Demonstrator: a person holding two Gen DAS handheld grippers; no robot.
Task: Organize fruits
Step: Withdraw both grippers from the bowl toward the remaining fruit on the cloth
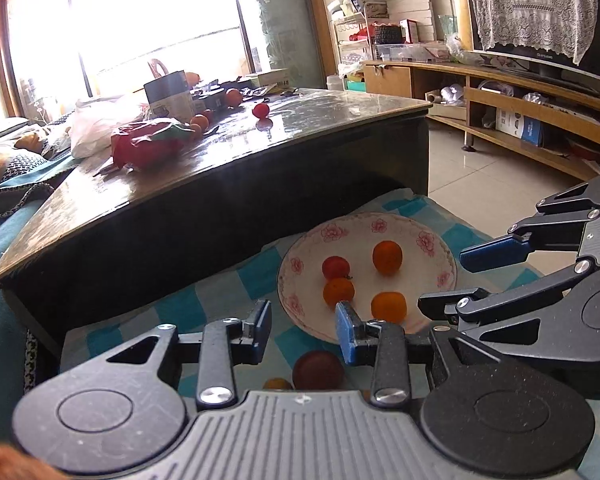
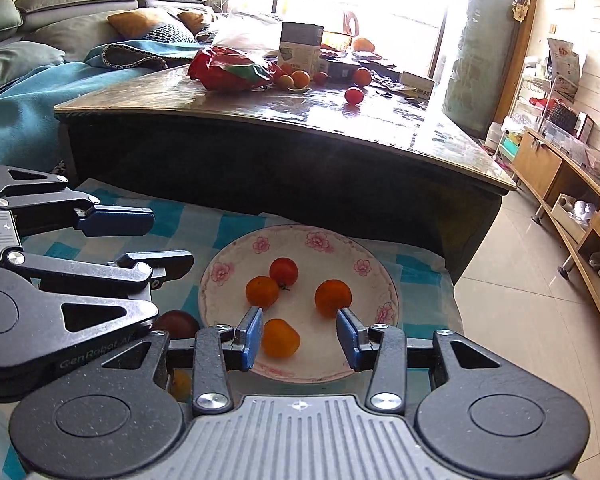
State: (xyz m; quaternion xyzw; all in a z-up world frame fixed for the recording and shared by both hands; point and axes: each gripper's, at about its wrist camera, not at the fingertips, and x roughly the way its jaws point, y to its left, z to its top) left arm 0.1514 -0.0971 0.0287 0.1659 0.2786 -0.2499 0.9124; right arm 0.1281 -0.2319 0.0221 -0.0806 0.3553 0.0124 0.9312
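Fruit on plate: three orange fruits and one red fruit (image 2: 283,271) lie loose in the flowered plate (image 2: 300,236); the red one touches an orange one (image 2: 262,291), the far orange one (image 2: 333,297) sits apart, and the near orange one (image 2: 280,338) lies close to the front rim.
Fruit off plate: a dark red fruit (image 1: 318,370) and a small orange fruit (image 1: 277,383) rest on the checked cloth (image 1: 180,308) just outside the plate's near-left rim; they probably are yet to be gathered in.
Left gripper: the left gripper (image 1: 303,328) is spread wide and holds nothing; it hangs over the plate's near-left rim, with the dark red fruit below and between its fingers, likely lined up for a pick.
Right gripper: the right gripper (image 2: 299,334) is also spread and empty, poised over the plate's near side; the near orange fruit sits between its fingers, close to the left one.
Why a plate: its raised rim likely keeps round fruit from rolling off.
Coffee table: behind the cloth, the dark coffee table (image 1: 340,120) carries more loose fruit, a red bag (image 1: 148,148) and a carton (image 1: 170,96), well apart from both grippers.
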